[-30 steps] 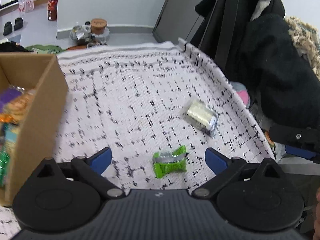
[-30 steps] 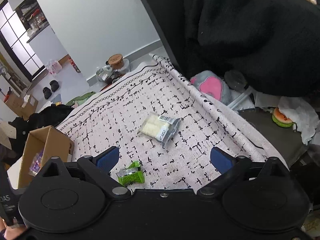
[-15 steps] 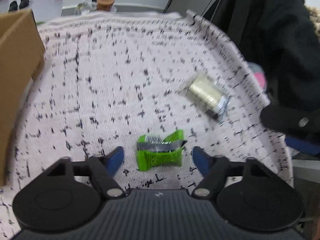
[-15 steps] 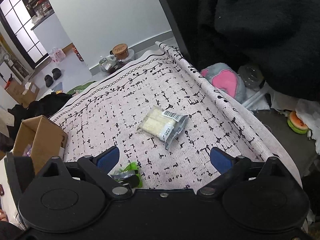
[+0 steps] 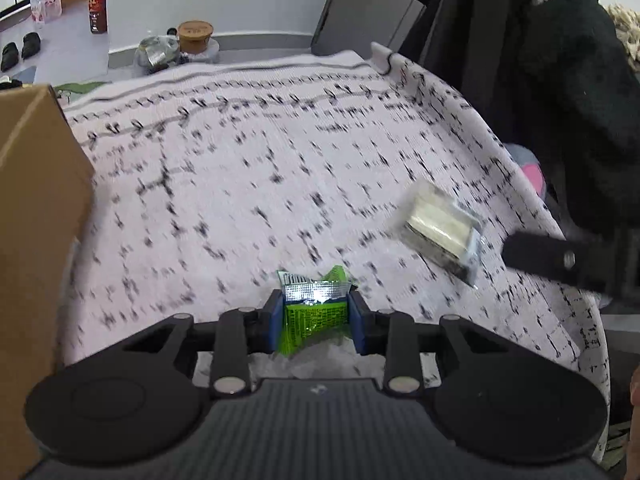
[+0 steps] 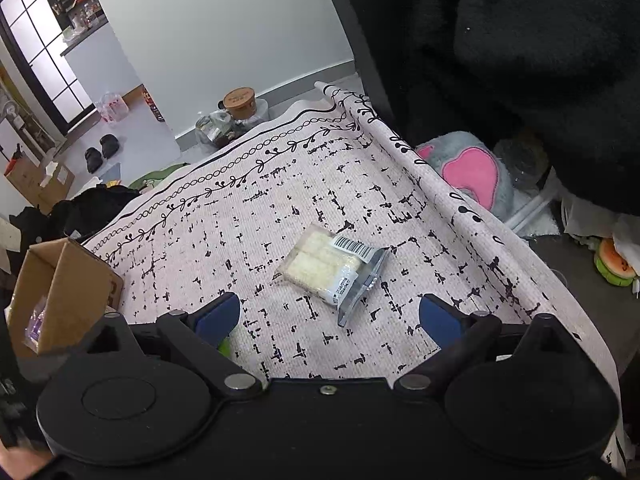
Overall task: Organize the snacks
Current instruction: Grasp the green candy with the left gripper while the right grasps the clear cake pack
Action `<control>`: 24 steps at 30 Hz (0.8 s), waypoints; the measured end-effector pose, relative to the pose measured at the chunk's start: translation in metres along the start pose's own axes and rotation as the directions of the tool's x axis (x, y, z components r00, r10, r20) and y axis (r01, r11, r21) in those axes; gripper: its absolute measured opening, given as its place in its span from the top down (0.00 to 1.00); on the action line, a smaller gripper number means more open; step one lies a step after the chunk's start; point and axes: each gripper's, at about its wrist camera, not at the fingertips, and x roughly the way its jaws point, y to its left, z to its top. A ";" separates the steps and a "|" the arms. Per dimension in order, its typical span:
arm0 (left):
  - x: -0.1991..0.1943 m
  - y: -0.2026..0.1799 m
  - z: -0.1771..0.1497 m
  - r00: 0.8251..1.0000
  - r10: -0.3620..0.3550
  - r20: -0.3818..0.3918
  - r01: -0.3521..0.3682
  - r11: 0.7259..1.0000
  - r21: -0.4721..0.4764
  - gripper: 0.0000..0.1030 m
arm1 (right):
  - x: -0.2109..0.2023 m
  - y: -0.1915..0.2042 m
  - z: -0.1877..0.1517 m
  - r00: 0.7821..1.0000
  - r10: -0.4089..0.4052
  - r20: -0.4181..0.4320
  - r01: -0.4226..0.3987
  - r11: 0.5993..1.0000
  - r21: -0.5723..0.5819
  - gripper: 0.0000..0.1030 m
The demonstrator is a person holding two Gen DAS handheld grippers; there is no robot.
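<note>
My left gripper [image 5: 316, 320] has just been closing, blue pads now pinching the green snack packet [image 5: 314, 312] on the patterned mat [image 5: 240, 184]. My right gripper [image 6: 330, 316] is spread wide, holding nothing, near the clear-wrapped rice cake pack [image 6: 330, 268]. Count: two snacks on mat, one cardboard box [image 6: 60, 288].

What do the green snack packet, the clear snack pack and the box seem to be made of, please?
Green snack packet: probably glossy foil-lined plastic; silver glints, crumpled. Clear snack pack: transparent plastic film; pale pieces show through. Box: matte brown cardboard.
</note>
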 end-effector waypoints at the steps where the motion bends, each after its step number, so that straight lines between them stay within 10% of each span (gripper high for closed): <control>1: -0.001 0.004 0.002 1.000 0.000 0.005 0.000 1.000 0.000 0.69 | 0.002 0.002 0.001 1.000 -0.007 0.004 0.007 1.000 -0.005 0.06; 24: -0.007 0.044 0.010 0.995 -0.071 0.064 0.077 0.993 -0.085 0.69 | 0.038 0.019 0.007 0.990 -0.139 0.038 0.143 0.968 -0.204 0.08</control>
